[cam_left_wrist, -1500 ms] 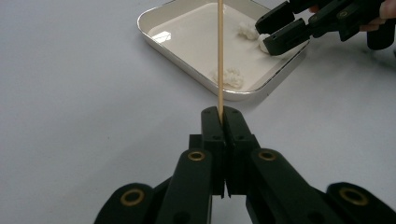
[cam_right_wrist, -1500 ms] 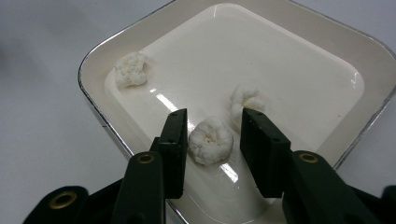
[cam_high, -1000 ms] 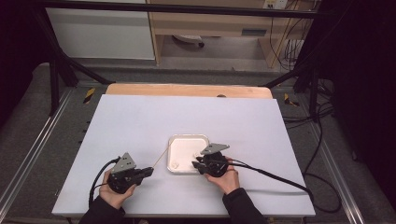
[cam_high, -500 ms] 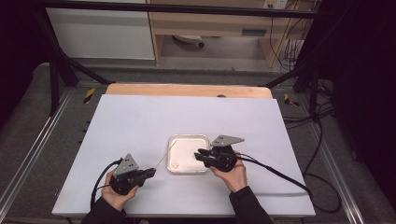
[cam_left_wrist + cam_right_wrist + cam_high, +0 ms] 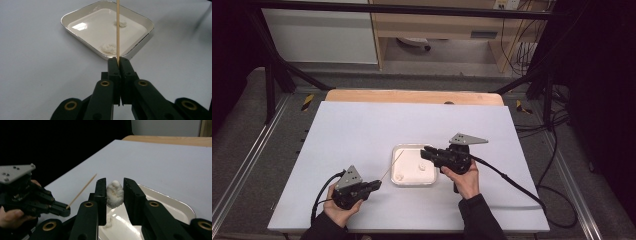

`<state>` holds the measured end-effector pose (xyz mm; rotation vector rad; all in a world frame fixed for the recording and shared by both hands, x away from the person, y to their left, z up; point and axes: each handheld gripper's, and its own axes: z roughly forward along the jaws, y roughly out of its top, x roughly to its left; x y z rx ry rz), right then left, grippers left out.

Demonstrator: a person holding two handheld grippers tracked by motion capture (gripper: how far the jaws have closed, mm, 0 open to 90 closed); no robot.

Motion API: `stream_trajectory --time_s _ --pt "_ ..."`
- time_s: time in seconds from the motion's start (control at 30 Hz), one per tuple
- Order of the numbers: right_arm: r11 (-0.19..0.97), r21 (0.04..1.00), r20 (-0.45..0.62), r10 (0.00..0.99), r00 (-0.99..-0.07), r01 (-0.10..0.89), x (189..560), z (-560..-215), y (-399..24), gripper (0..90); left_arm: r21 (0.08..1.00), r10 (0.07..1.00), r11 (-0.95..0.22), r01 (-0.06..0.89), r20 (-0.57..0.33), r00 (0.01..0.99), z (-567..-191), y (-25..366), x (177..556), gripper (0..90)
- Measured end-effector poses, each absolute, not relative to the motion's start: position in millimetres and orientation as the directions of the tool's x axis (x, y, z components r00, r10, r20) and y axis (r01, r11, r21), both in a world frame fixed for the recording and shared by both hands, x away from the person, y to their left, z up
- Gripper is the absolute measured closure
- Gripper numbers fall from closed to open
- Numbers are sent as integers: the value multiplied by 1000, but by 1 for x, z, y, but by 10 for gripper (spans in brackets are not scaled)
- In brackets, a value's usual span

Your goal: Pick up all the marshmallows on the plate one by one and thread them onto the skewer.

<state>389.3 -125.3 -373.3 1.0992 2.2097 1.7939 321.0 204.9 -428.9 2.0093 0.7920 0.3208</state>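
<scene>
1. The shallow white square tray with rounded corners (image 5: pixel 414 181) sits near the middle of the pale table top (image 5: pixel 362 130), toward your edge. In the left gripper view it holds two small white doughy lumps (image 5: pixel 109 48), one near the front rim and one farther back, apart from each other.
2. The table is bare on all sides of the tray, with wide free room to the left, right and far side; the wooden strip (image 5: pixel 412 96) runs along the far edge.
3. Your left gripper (image 5: pixel 373 185) rests low just left of the tray, its jaws pressed together on the thin wooden skewer (image 5: pixel 117 30), which slants up over the tray's left rim.
4. Your right gripper (image 5: pixel 114 195) is raised above the tray's right part, jaws clamped on a third soft white lump (image 5: pixel 115 194), which bulges between the pads.
5. That lump hangs clear of the tray floor, and the skewer tip points toward it from the left, well short of touching.
</scene>
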Motion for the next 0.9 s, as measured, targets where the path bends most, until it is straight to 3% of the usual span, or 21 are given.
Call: stream_trajectory --time_s 0.2,0.9 --pt "-40 873 426 546 -722 485 397 -369 -124 740 839 639 -373 397 -77 765 -429 202 321 888" --pt "-54 829 513 470 -718 557 414 -376 -96 744 846 636 -370 382 -69 769 -428 199 320 888"
